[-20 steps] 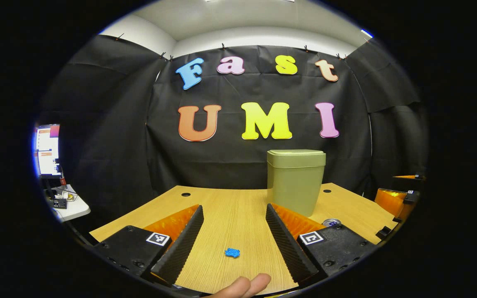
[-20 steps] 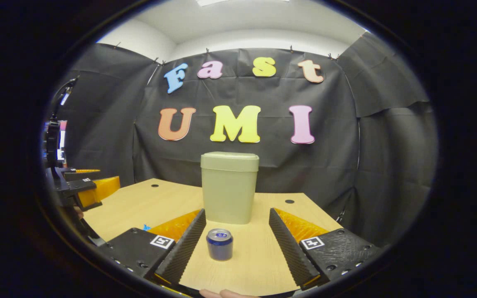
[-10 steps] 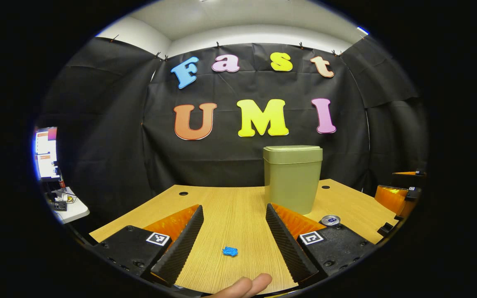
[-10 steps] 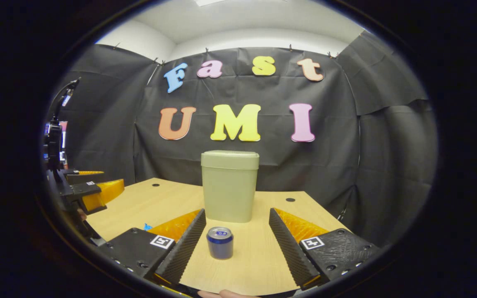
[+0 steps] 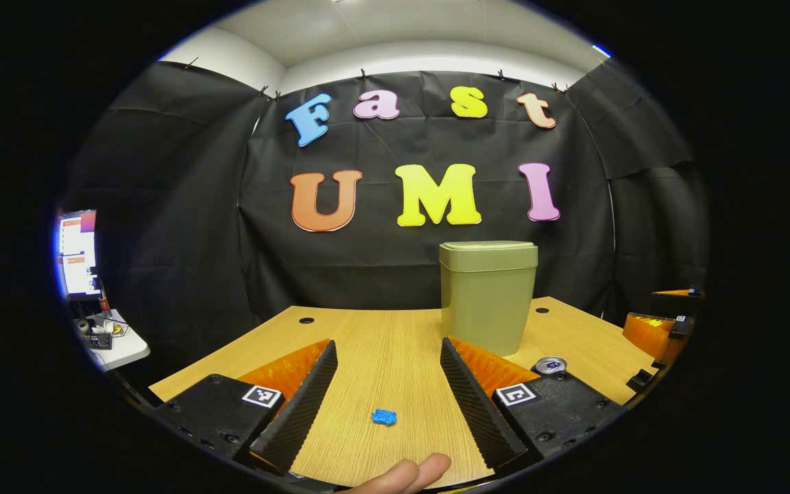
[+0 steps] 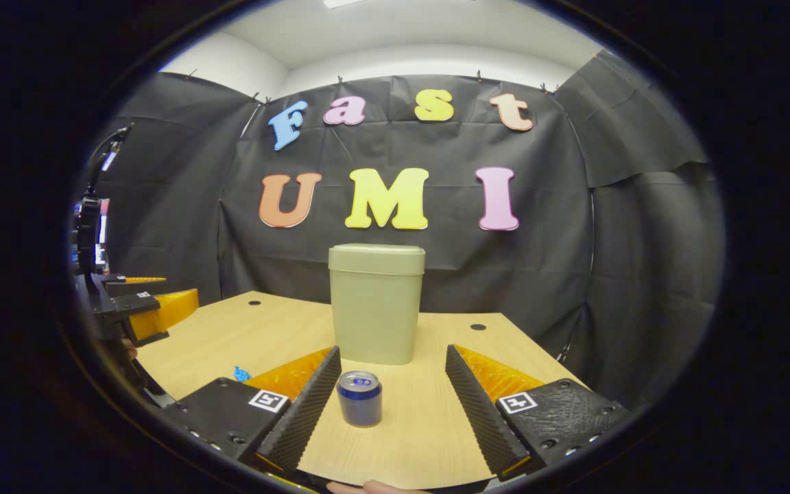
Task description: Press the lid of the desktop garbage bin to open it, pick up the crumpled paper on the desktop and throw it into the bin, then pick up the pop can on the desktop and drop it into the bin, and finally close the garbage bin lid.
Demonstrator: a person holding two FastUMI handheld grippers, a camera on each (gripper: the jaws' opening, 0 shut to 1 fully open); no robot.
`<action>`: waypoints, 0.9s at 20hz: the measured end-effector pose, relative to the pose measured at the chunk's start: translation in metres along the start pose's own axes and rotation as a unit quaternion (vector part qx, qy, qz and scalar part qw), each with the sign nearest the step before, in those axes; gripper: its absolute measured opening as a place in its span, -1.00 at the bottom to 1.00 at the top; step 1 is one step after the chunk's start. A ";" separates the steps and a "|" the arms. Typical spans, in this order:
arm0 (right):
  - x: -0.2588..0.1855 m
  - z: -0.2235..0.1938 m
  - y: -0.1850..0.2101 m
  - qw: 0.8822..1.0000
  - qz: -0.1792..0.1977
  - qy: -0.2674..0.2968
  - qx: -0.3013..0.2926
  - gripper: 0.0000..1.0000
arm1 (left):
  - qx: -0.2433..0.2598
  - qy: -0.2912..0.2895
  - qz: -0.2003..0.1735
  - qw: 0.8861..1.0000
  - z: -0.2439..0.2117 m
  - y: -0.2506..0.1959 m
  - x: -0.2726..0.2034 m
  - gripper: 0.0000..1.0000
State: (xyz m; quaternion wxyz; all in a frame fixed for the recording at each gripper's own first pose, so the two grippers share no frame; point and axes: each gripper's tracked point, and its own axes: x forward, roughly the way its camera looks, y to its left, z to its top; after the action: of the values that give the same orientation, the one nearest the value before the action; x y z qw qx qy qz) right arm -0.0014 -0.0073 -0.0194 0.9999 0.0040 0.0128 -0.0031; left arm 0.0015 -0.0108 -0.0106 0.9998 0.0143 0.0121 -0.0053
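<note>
A green garbage bin stands with its lid down near the back of the wooden desk. A small blue crumpled paper lies on the desk between the fingers of my open left gripper; it also peeks out at the left in the right gripper view. The pop can stands upright in front of the bin, between the fingers of my open right gripper; its top shows past the left gripper's right finger. Neither gripper touches anything.
The other gripper shows at the right edge of the left gripper view and at the left edge of the right gripper view. A side table with a screen stands off to the left. Cable holes mark the desk's back.
Both views shifted only slightly; the bin sits a little higher in frame than a second ago. Nothing was grasped or moved.
</note>
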 end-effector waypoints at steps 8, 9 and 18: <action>0.004 -0.002 -0.004 1.000 -0.003 0.005 0.003 0.96 | -0.005 0.008 0.006 1.000 -0.003 0.003 0.001 0.94; 0.005 0.000 -0.005 1.000 -0.004 0.003 0.003 0.96 | -0.006 0.009 0.006 1.000 -0.003 0.003 0.002 0.94; 0.033 0.034 0.006 1.000 0.000 -0.005 0.018 0.90 | -0.020 0.022 0.020 0.999 -0.009 0.019 0.007 0.94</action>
State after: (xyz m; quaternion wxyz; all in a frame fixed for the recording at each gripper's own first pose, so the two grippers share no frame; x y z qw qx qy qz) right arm 0.0326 -0.0015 0.0140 0.9997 0.0220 0.0080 -0.0036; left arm 0.0087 0.0084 -0.0192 0.9993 -0.0054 0.0342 0.0151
